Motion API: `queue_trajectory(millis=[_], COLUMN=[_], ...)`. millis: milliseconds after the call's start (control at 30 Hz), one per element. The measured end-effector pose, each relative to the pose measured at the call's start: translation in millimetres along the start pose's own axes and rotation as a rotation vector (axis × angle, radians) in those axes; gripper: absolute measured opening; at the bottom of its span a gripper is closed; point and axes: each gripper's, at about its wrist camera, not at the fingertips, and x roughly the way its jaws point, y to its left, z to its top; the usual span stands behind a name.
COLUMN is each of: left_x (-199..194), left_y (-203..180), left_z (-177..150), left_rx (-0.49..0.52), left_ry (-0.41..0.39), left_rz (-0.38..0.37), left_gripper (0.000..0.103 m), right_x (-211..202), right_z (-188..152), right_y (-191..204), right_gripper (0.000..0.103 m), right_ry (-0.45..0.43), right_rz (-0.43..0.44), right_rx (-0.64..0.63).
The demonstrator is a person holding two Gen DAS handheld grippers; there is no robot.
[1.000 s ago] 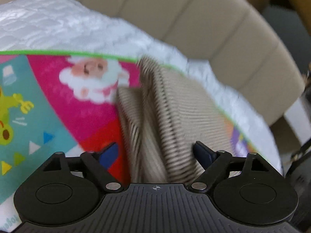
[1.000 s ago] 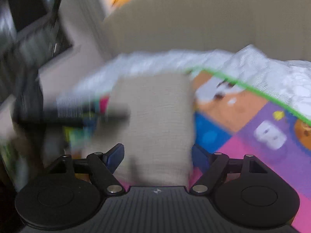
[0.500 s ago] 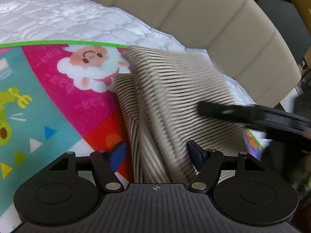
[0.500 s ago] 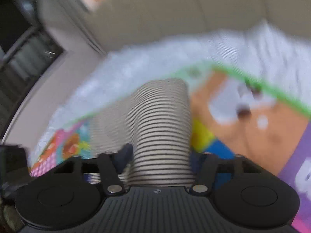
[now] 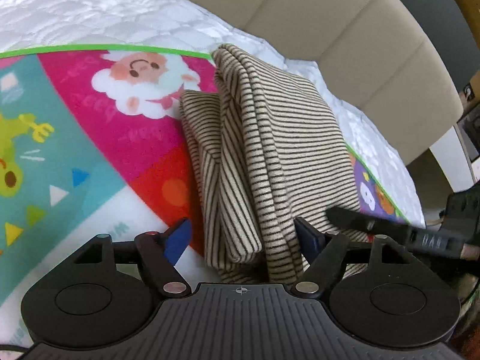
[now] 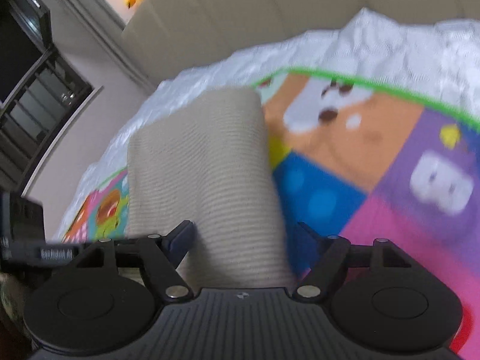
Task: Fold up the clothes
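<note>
A folded striped garment [image 5: 270,150] is seen lying lengthwise between the spread left gripper [image 5: 244,235], just reopened, and flanked by the right gripper [image 6: 244,235], likewise parted.

The left tool [image 5: 241,235] points down at a slant, its blue-padded fingers [image 5: 177,238] standing apart after opening a little, folded striped cloth lying between them without the left pad pressing it. The right tool [image 6: 244,237] also angles downward, its jaws just widened, cloth between them. In the left wrist view, one of its dark fingers [image 5: 390,229] reaches in from the right.
</note>
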Motion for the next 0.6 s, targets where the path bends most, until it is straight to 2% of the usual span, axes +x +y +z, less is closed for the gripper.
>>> queue_trajectory(millis=[33, 133, 233, 400, 500, 600], left_x=[1, 2, -2, -8, -8, -10], left_y=[0, 8, 22, 62, 82, 97], left_z=[2, 12, 24, 44, 58, 67], left_rx=[0.002, -0.018, -0.021, -0.067, -0.087, -0.130], left_ry=[0.000, -0.018, -0.089, -0.212, -0.242, -0.239], left_rz=[-0.001, -0.022, 0.025, 0.108, 0.111, 0.071], left_gripper=[0.077, 0.067, 0.067, 0.077, 0.081, 0.082], right_x=[4, 23, 48, 101, 118, 117], right_z=[0, 8, 22, 51, 62, 76], right_y=[4, 19, 34, 67, 83, 92], right_gripper=[0.066, 0.064, 0.064, 0.064, 0.066, 0.073], right_ry=[-0.003, -0.016, -0.028, -0.069, -0.078, -0.064], right_rz=[-0.004, -0.022, -0.012, -0.012, -0.030, -0.032], right_rx=[-0.020, -0.074, -0.104, -0.157, -0.195, -0.224])
